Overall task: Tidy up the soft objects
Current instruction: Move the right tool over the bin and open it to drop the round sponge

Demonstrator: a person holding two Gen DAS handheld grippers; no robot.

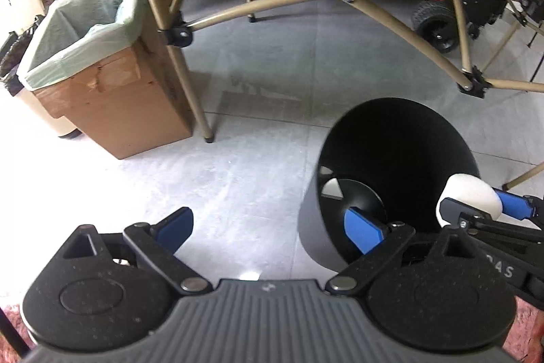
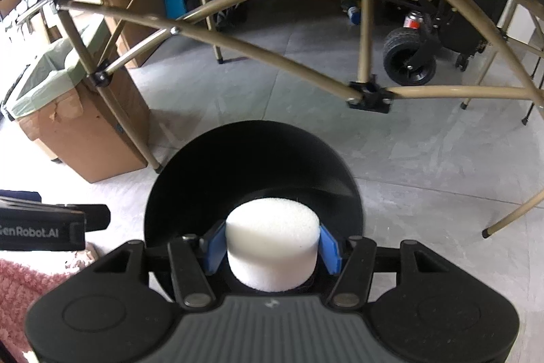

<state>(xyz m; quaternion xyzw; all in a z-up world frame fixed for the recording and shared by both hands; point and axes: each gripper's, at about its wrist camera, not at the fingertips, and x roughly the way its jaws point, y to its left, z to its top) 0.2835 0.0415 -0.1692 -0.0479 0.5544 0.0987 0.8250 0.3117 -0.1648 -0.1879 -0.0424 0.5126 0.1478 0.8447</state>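
My right gripper (image 2: 272,247), closest to the lens, is clamped on a white foam cylinder (image 2: 272,250), its blue pads (image 2: 214,247) pressing the foam from both sides. The cylinder hangs directly over the mouth of a black round bin (image 2: 190,179) that stands on the grey tiled floor (image 2: 408,165), so the foam is above the bin and not resting in it. Seen from my left wrist, my left gripper (image 1: 268,227) is spread wide with nothing between its blue pads (image 1: 360,232), aimed down at the floor just beside that same bin (image 1: 312,227); the right-hand pad overlaps the bin's rim in that view. Also from the left wrist, the foam cylinder (image 1: 471,194) appears at the bin's far edge, pinched in my right gripper (image 1: 476,206). Inside the bin, a pale patch shows near the bottom, though I cannot tell what it is. To the left stands a cardboard box (image 1: 112,111) lined with a pale green bag (image 1: 81,33), beside a tan leg of a folding frame (image 1: 190,91) that arches over the floor. A black wheel (image 2: 408,60) of some cart sits well beyond the frame, and a pink fuzzy fabric (image 2: 23,291) lies at the lower left of the right wrist view.
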